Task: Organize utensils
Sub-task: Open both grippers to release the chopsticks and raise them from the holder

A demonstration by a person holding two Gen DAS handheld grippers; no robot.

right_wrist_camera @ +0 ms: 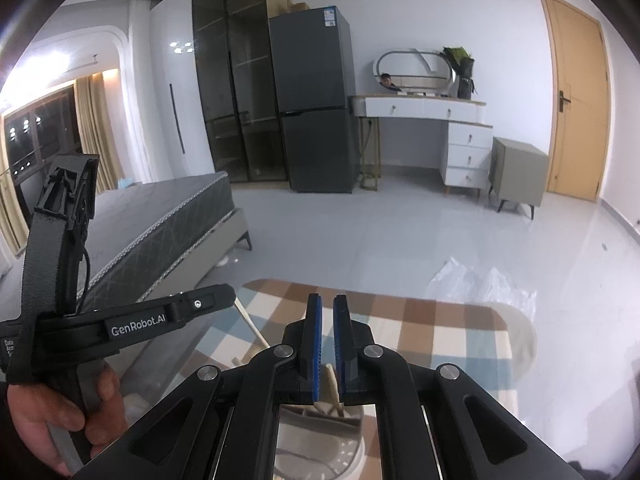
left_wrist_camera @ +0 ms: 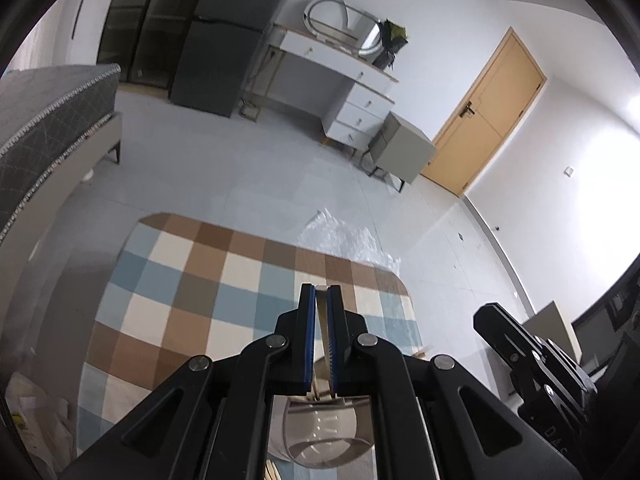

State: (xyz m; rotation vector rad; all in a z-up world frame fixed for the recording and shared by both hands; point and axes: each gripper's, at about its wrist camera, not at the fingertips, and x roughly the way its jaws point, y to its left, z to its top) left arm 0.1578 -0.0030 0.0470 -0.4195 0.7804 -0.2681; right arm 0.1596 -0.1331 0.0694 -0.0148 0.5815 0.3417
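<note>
Nearest the left wrist camera, the left gripper (left_wrist_camera: 322, 308) is clamping its fingers shut on a flat metal utensil (left_wrist_camera: 321, 332). The blue pads are pressing both of its faces and it is standing upright between them. Directly below, a pale round holder (left_wrist_camera: 320, 436) is sitting on the checked cloth of the desk (left_wrist_camera: 180, 300), and the lower end of the utensil is disappearing towards its mouth.

In the right wrist view, the right gripper (right_wrist_camera: 327, 312) is keeping its fingers nearly closed, with a thin gap showing at the tips. A wooden stick (right_wrist_camera: 332, 386) is sitting between the pads low down, apparently pinched (contact itself is not plainly visible). It is also hanging over the holder, where more wooden pieces are showing at the rim. A hand (right_wrist_camera: 60, 412) is gripping the left tool's handle beside it, and a further pale stick (right_wrist_camera: 252, 328) is slanting behind that tool; I cannot tell where it is resting.

Judgement: the task is partly done. Some items are already standing in the holder, and two are still held above it, not yet released. No loose utensils are showing on the visible cloth.

Beyond the desk, a plastic sheet (left_wrist_camera: 344, 236) is lying on the floor, with a bed (left_wrist_camera: 40, 128) to one side.
</note>
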